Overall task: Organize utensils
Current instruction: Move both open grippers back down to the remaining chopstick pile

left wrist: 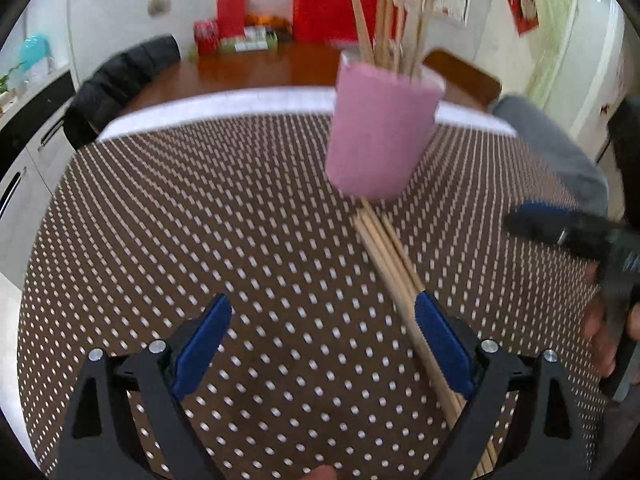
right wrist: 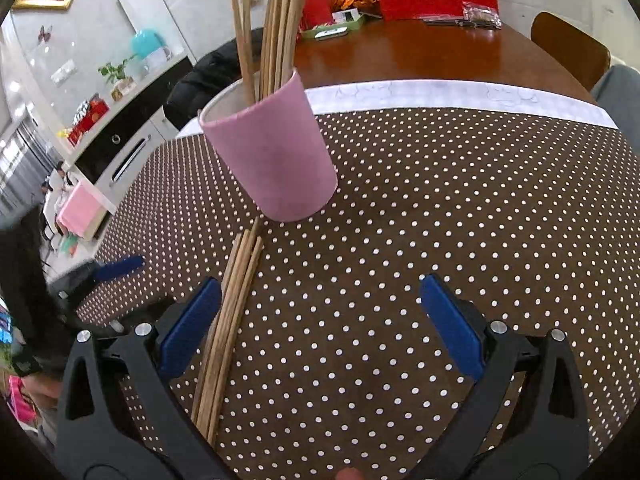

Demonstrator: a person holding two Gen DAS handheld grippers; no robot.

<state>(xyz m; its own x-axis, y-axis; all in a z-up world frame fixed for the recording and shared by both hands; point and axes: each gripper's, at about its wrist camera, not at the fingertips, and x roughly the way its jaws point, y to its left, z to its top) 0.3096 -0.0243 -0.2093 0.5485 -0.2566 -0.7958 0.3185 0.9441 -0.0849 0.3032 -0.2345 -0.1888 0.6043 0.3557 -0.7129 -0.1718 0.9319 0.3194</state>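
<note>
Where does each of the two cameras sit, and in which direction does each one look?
Left wrist: on the left gripper, looking forward over the dotted tablecloth at the pink cup; its open blue fingers show, the right gripper at the right edge.
Right wrist: on the right gripper, facing the same cup; its open fingers show, the left gripper at the left.
Shared: cup, loose chopsticks, tablecloth.

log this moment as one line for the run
left tool open, empty | right tool open, empty | chopsticks bundled on tablecloth | pink cup holds more chopsticks
</note>
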